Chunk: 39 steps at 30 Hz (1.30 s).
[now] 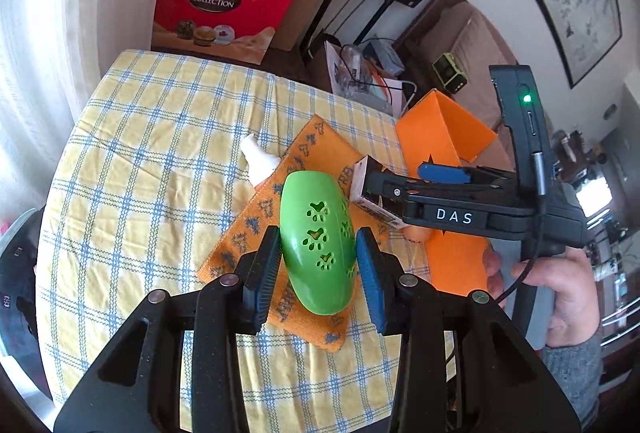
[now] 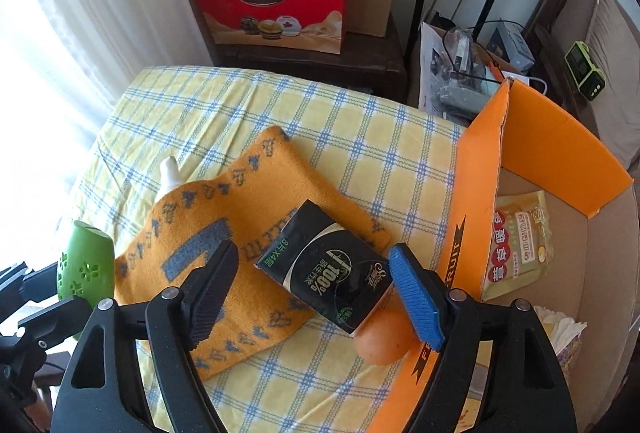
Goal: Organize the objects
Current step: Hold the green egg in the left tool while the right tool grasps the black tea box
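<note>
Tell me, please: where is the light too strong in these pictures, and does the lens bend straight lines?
Left wrist view: the white curtain is overexposed, and the checked tablecloth bulges into a curve. Right wrist view: the curtain burns out at the left, washing out the tablecloth's edge; the orange cardboard box stays sharp.

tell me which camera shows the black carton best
The right wrist view: the black carton lies face up between the open jaws, label readable. The left wrist view shows only its white end, behind the right gripper.
</note>
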### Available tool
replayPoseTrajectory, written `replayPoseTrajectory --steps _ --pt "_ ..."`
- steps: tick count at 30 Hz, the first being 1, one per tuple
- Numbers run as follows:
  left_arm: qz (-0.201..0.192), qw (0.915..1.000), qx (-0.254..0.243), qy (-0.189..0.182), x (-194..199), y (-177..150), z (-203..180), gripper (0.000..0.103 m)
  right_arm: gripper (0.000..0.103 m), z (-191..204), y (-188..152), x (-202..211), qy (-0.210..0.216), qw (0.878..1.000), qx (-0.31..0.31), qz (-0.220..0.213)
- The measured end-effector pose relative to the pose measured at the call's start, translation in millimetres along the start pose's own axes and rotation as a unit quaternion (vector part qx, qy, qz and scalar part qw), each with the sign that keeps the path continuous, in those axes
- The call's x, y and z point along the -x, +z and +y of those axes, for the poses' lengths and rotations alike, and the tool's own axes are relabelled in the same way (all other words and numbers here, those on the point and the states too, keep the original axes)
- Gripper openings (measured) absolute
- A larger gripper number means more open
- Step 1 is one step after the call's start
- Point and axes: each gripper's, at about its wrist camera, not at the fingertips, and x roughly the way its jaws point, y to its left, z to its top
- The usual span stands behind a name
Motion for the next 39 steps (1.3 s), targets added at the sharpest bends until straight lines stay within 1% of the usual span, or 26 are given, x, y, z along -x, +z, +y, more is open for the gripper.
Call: replayPoseTrajectory --steps 6,11,14,19,21,23,25,26,27,28,29,31,33,35,36,37,38,39 --pt "0.001 1.0 0.002 -0.007 -1.5 0.3 2.6 0.035 0.082 12.7 3.5 -14.4 -0.024 0.999 0.033 0.025" --pt "0.001 1.0 0.004 -0.008 0.7 0.2 6.8 0.035 0.082 22.5 2.3 -26.7 -0.043 0.994 0.083 0.063" --pt "0.002 1.0 0.005 -0.007 1.6 -0.3 9.7 0.035 0.082 18.1 0.7 -26.9 -0.038 0.992 0.095 0.073" --pt "0.004 0.9999 0.01 -0.009 -0.1 0.8 13.2 0.035 0.082 23.7 -1.4 -35.1 -0.054 0.987 0.127 0.088" --pt "0.003 0.9999 0.01 -0.011 0.9 0.6 13.6 0.035 0.082 26.1 -2.4 -38.4 -0.068 0.984 0.14 0.09" --pt "0.001 0.9999 0.011 -0.012 2.4 0.2 13.6 0.035 0.075 26.8 -3.0 -38.5 -0.083 0.981 0.154 0.081" --pt "0.0 0.9999 0.011 -0.013 4.1 0.5 14.6 0.035 0.061 23.3 -3.7 -37.1 -0.1 0.979 0.162 0.073" --pt "-0.001 0.9998 0.012 -0.013 4.6 0.6 15.0 0.035 0.058 19.5 -4.1 -34.4 -0.101 0.98 0.158 0.065" --pt "-0.001 0.9998 0.014 -0.014 4.9 1.7 16.1 0.035 0.047 15.9 -4.0 -30.1 -0.099 0.982 0.154 0.054" --pt "-0.001 0.9998 0.016 -0.015 5.1 2.1 16.6 0.035 0.032 12.0 -3.1 -25.0 -0.09 0.984 0.144 0.045" --pt "-0.002 0.9997 0.019 -0.017 5.5 2.9 17.2 0.035 0.029 8.4 -2.0 -19.8 -0.08 0.987 0.133 0.036" --pt "-0.005 0.9995 0.024 -0.019 7.5 5.4 18.0 0.035 0.009 3.6 -0.6 -11.7 -0.069 0.99 0.119 0.024" --pt "-0.01 0.9994 0.026 -0.019 10.2 8.0 18.5 0.035 0.009 4.2 0.2 -8.1 -0.069 0.99 0.119 0.023" --pt "-0.012 0.9995 0.026 -0.017 12.4 9.4 17.7 0.035 0.013 3.8 1.5 -7.6 -0.065 0.991 0.117 0.025" --pt "-0.012 0.9995 0.025 -0.016 13.0 9.6 17.2 0.035 0.018 4.0 2.7 -8.2 -0.064 0.991 0.116 0.027" --pt "-0.012 0.9995 0.024 -0.016 13.6 9.5 16.5 0.035 0.029 5.4 3.5 -9.1 -0.066 0.991 0.114 0.031" --pt "-0.013 0.9995 0.024 -0.015 14.1 8.9 15.9 0.035 0.036 5.1 4.8 -11.0 -0.067 0.991 0.11 0.036" --pt "-0.013 0.9995 0.024 -0.014 14.5 8.8 15.7 0.035 0.045 4.8 6.3 -12.7 -0.071 0.991 0.106 0.04"
